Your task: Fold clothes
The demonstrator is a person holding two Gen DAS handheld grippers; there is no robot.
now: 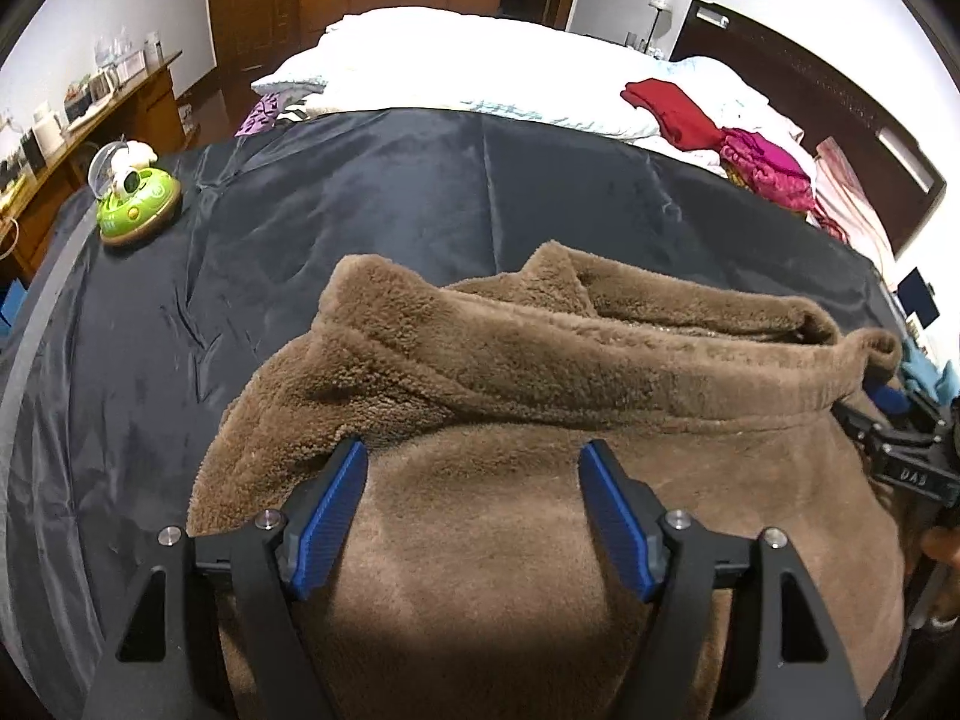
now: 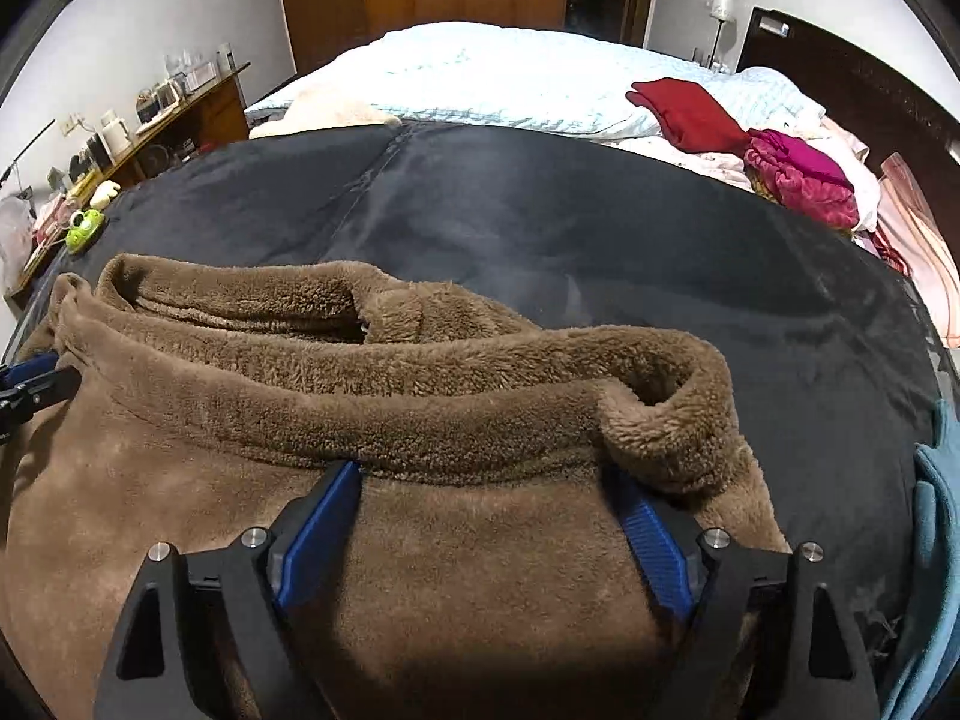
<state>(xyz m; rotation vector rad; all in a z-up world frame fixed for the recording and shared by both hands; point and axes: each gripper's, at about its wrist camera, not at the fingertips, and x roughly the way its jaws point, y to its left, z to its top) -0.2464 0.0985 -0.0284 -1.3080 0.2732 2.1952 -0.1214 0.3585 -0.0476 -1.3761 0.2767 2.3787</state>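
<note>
While the brown fleece garment [image 1: 510,396] lies on the dark bedcover [image 1: 420,192], left claw [image 1: 474,450] and right claw [image 2: 486,474] gape wide, holding nothing.

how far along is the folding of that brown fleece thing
Early to midway. Done: the brown fleece garment lies on the dark bed cover, its top edge rolled into a thick band. In hand: the left gripper and right gripper sit open at that band, gripping nothing. Left: the remaining folds into a compact stack.
</note>
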